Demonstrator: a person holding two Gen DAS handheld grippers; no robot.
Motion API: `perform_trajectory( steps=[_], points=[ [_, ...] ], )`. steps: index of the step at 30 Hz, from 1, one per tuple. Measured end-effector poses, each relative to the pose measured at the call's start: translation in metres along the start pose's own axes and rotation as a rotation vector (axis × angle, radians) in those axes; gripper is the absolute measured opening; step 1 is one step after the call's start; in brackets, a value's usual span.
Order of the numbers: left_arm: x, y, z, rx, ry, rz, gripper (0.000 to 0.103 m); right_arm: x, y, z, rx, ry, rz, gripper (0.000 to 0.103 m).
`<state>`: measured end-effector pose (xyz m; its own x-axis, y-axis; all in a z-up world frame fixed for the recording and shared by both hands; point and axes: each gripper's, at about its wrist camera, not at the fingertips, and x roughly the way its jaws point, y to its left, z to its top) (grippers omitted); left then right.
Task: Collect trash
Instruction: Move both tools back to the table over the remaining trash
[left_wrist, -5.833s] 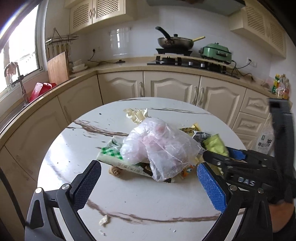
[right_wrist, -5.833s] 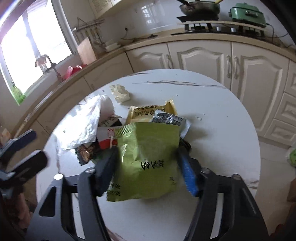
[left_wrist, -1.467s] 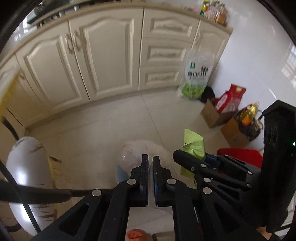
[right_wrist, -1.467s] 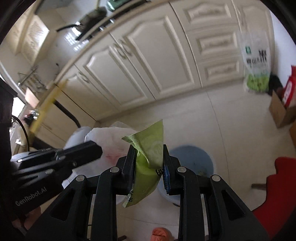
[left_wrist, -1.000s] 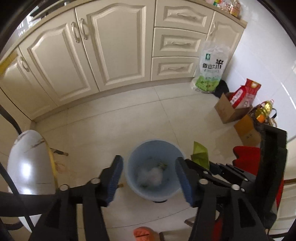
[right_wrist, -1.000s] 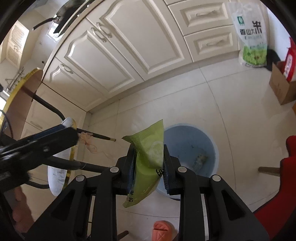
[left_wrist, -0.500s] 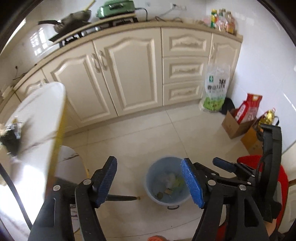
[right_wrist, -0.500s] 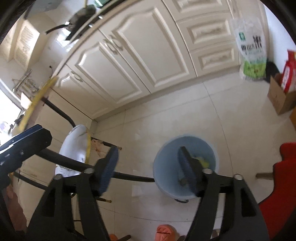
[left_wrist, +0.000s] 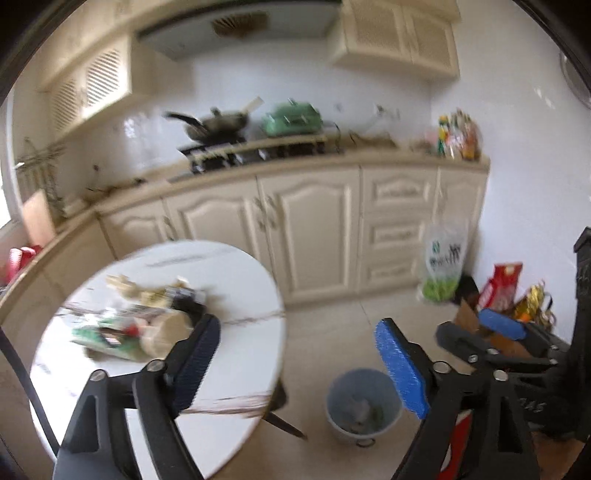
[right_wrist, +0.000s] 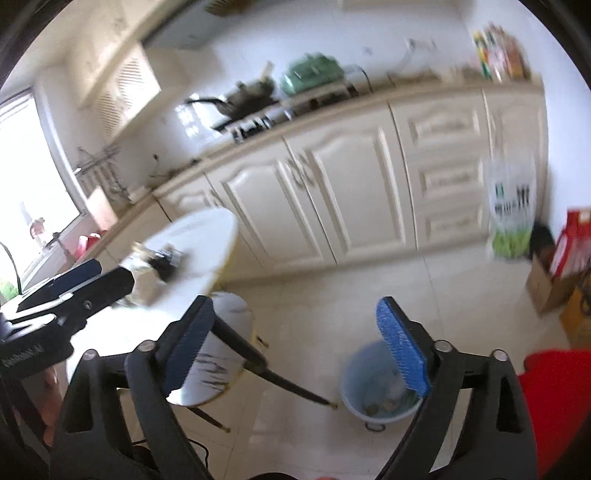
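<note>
Blue-padded, my left gripper (left_wrist: 295, 358) and right gripper (right_wrist: 295, 347) both gape wide with nothing between the jaws, which have just been opening. Below them on the floor stands the pale blue bin (left_wrist: 364, 410), scraps inside. Leftward, the remaining trash (left_wrist: 136, 325) lies heaped on the round white table (left_wrist: 240, 354). Writing on it is too blurred to read
</note>
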<state>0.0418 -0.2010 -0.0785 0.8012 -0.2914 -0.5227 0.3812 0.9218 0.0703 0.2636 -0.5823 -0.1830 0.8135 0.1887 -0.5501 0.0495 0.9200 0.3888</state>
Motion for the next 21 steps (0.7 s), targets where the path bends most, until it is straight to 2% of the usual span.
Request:
perform_trajectory(
  steps=[6,11,14,18,21],
  points=[
    [-0.097,0.056,-0.033,-0.066,-0.133,0.109,0.096,-0.036,0.083,0.019,-0.116,-0.092,0.073,0.101],
    [-0.148,0.087,-0.066,-0.120,-0.194,0.191,0.100,-0.041,0.149,0.022,-0.199,-0.117,0.143,0.103],
    [-0.168,0.102,-0.089,-0.144,-0.207,0.239,0.101,-0.034,0.181,0.020,-0.241,-0.108,0.180,0.103],
    [-0.174,0.117,-0.112,-0.188,-0.191,0.276,0.102,-0.016,0.209,0.015,-0.290,-0.071,0.202,0.103],
    [-0.155,0.127,-0.109,-0.220,-0.164,0.302,0.102,0.005,0.220,0.012,-0.305,-0.036,0.194,0.103]
  ],
)
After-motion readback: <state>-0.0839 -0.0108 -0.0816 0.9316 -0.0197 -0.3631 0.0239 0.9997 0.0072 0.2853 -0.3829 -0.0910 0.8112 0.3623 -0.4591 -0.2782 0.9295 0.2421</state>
